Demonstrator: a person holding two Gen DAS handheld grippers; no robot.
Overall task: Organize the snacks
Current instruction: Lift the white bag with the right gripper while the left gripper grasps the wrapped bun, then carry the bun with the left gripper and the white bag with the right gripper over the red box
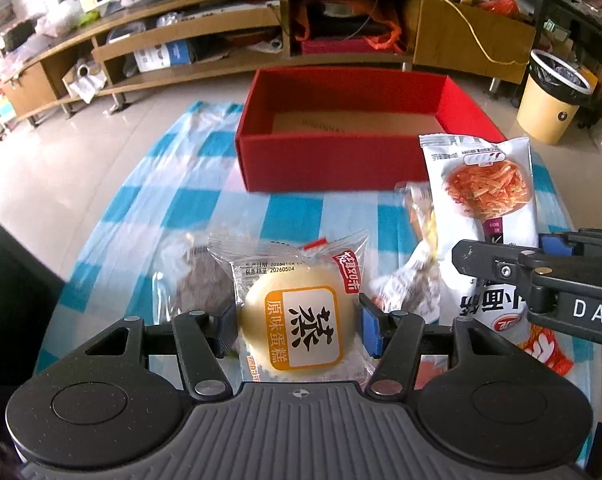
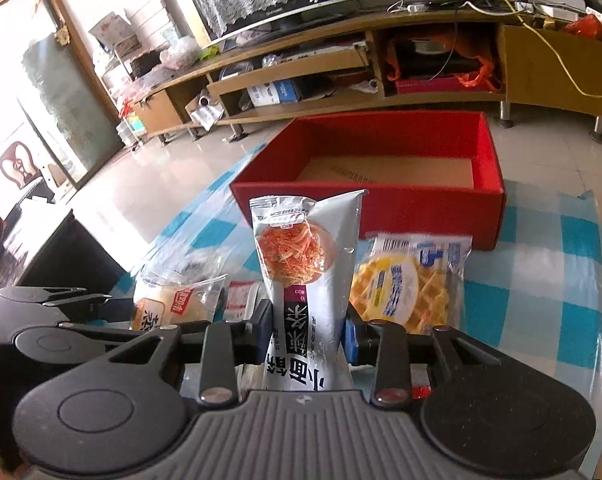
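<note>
Left wrist view: my left gripper [image 1: 297, 326] is pinching the wrapped steamed cake [image 1: 297, 330] across its width, pads pressed on both sides. The red box [image 1: 321, 156] lies straight ahead along the fingers, open side up, nothing visible on its cardboard floor. My right gripper [image 2: 307, 334] is clamped on the tall white noodle packet [image 2: 301, 280], whose long axis runs forward toward the same box. A waffle packet [image 2: 409, 284] lies on the checked cloth [image 2: 561, 248]. I judge both hands about equally close; each carries forward over the near wall.
</note>
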